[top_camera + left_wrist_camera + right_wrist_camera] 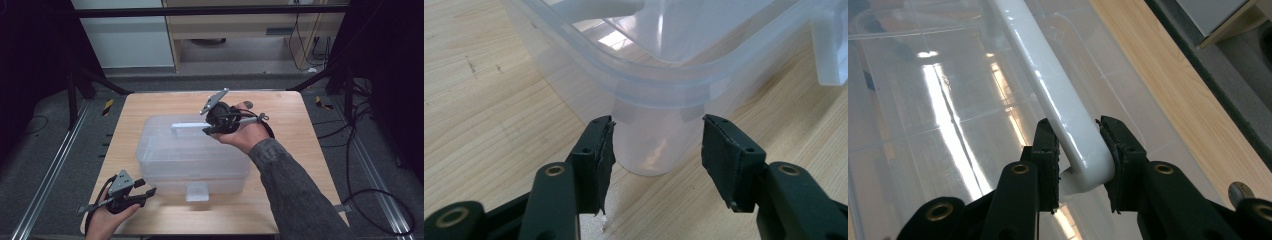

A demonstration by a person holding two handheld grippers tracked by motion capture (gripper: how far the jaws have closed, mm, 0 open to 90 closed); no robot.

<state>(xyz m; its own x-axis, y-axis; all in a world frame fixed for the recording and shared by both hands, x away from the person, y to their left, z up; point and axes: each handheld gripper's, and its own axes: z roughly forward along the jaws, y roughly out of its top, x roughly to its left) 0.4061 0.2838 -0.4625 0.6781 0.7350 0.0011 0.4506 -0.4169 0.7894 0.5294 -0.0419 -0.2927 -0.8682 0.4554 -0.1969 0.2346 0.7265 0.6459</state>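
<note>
The translucent, round-cornered plastic storage box [192,160] sits on the pale wood-grain table [295,150]. Its glossy white plastic handle [1058,100], a smooth rounded bar on the lid, is clamped between the padded black jaws of the right gripper [1079,150]. The left gripper [656,145] is released, its jaws spread just short of the box's frosted corner; a white latch tab [831,50] lies beyond its fingers, to their right.

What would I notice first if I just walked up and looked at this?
Probably the big see-through plastic box in the middle of the wooden table. The right claw pinches the white handle on its lid, while the left claw waits open by the box's near corner.
</note>
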